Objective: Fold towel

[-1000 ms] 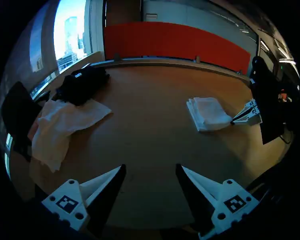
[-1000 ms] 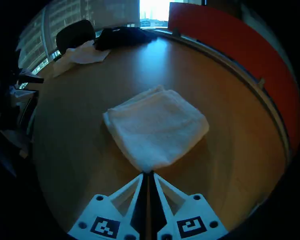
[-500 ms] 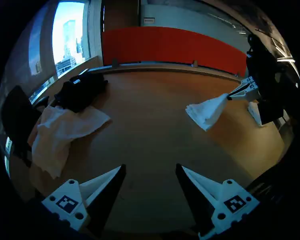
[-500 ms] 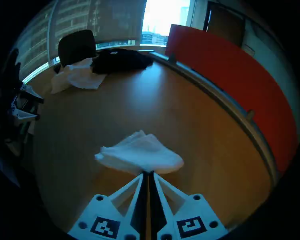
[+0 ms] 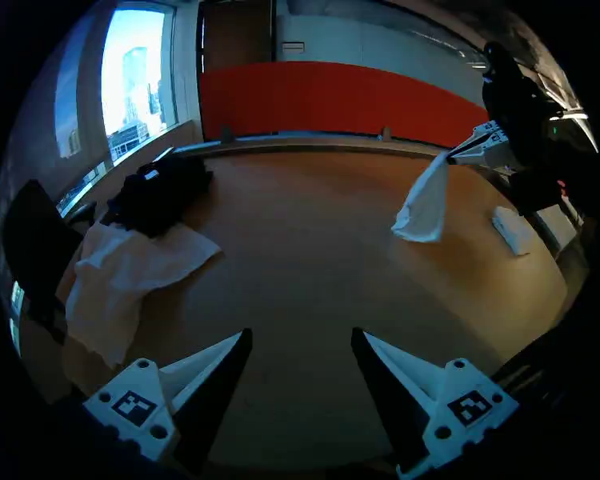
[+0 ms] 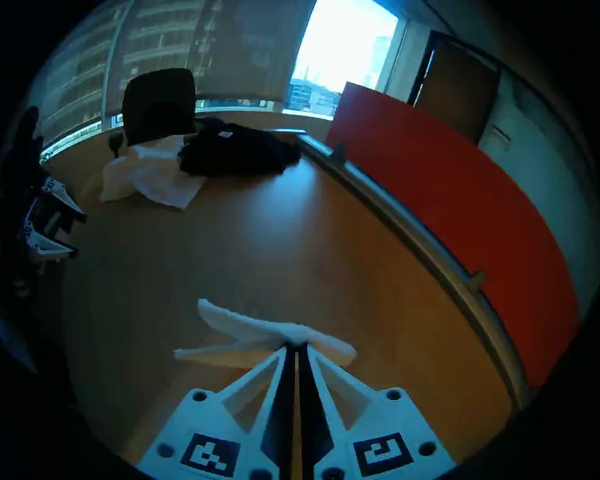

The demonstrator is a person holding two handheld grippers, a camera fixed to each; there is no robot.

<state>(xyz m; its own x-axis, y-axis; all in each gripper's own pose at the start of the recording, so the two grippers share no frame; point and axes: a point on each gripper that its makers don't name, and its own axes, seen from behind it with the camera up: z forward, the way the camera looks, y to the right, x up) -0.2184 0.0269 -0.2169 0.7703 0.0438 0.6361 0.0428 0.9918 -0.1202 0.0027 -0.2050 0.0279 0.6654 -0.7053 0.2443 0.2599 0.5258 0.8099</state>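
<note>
**Towel hangs from the right hand-held gripper over the tabletop**

The white towel (image 5: 422,204) hangs by one end from the right hand-held gripper (image 5: 460,150), drooping in loose folds above the far right part of the tabletop (image 5: 316,240); its lower end looks clear of the wood. In the right gripper view the same towel (image 6: 268,332) is seen edge-on, spreading to both sides just ahead of the right hand-held gripper (image 6: 298,356), whose two fingers are clenched together on the cloth with almost no gap between them.

The left hand-held gripper (image 5: 300,336) is released, its fingers spread wide over bare wood near the near edge of the tabletop, touching nothing. From the right gripper view it (image 6: 48,228) shows at the left edge, well apart from the towel.

A small folded towel (image 5: 514,230) lies flat near the right edge of the tabletop, beyond the hanging one. Toward the far left corner a rumpled white cloth (image 5: 124,272) is spread out, partly over the edge, with a black garment (image 5: 160,188) heaped just behind it and touching it. A dark chair (image 6: 158,100) stands past that corner. A red panel (image 5: 340,92) runs along the far edge, and a bright window (image 5: 132,88) is to its left.
</note>
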